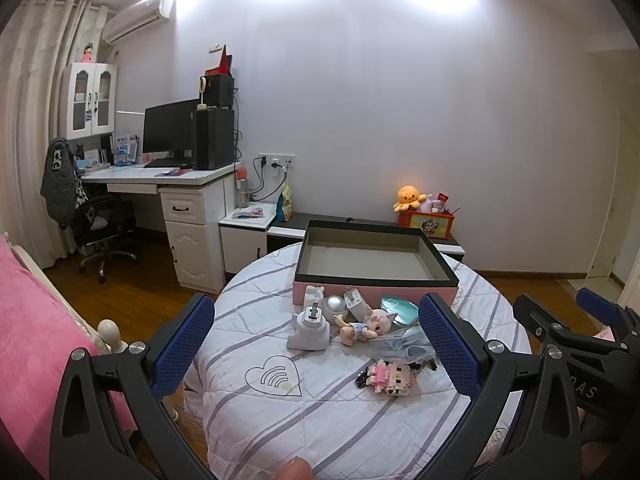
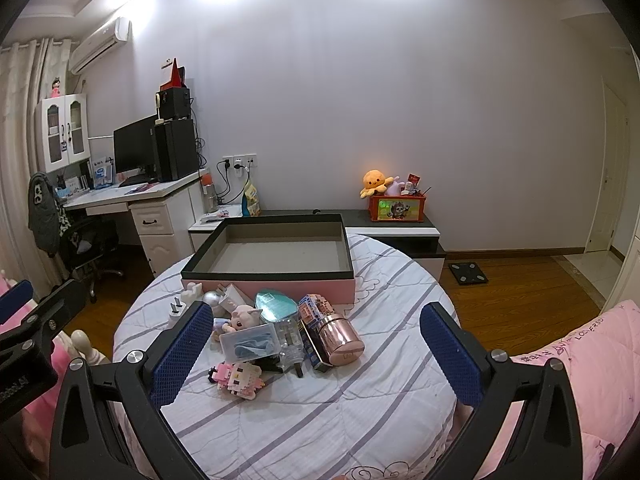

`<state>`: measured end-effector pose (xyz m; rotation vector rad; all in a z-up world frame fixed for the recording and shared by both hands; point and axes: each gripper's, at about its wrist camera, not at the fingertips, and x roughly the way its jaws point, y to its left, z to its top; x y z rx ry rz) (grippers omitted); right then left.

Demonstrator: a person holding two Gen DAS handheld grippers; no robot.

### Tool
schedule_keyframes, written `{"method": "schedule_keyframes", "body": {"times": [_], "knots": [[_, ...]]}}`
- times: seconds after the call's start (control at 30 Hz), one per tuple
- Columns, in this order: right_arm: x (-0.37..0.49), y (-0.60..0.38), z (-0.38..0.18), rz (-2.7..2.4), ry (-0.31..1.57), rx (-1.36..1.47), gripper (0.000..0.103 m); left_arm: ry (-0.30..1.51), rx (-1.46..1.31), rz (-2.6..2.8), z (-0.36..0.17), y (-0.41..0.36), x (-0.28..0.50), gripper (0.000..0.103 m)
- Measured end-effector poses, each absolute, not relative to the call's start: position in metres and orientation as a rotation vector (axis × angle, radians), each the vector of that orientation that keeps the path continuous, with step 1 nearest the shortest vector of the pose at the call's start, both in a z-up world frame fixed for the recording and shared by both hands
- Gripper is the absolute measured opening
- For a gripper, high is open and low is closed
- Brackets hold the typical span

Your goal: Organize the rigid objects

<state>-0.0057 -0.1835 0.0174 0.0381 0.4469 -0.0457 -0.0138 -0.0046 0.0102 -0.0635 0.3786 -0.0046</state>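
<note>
The left claw (image 1: 316, 344) is spread wide and empty, held back from the round bench (image 2: 320, 420). Ahead of it, the white plug adapter (image 1: 309, 328) lies at the pile's left edge. The pile sits against the near wall of the empty pink box (image 2: 276, 256). The rose-gold canister (image 2: 340, 338) lies with its long axis toward the right claw (image 2: 316, 344), also wide, empty and nearer it. Smaller pieces overlap and are hard to separate.

Bedroom with pale lilac walls (image 1: 400, 120), wood floor (image 2: 520, 292), cream curtains (image 1: 24, 120) at left, wall air conditioner (image 1: 136, 18), white desk (image 1: 180, 184) bearing a dark monitor (image 1: 170, 130), black office chair (image 1: 104, 228), low dark-topped cabinet (image 2: 400, 232), bright ceiling glare overhead.
</note>
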Motion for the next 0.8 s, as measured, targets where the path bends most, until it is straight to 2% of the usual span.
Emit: {"method": "schedule_keyframes", "body": {"times": [0.8], "knots": [[-0.0055, -0.1838, 0.0172, -0.046, 0.447, 0.036, 0.103, 0.386, -0.075, -0.015, 0.0086, -0.0028, -0.0153, 0.103]]}}
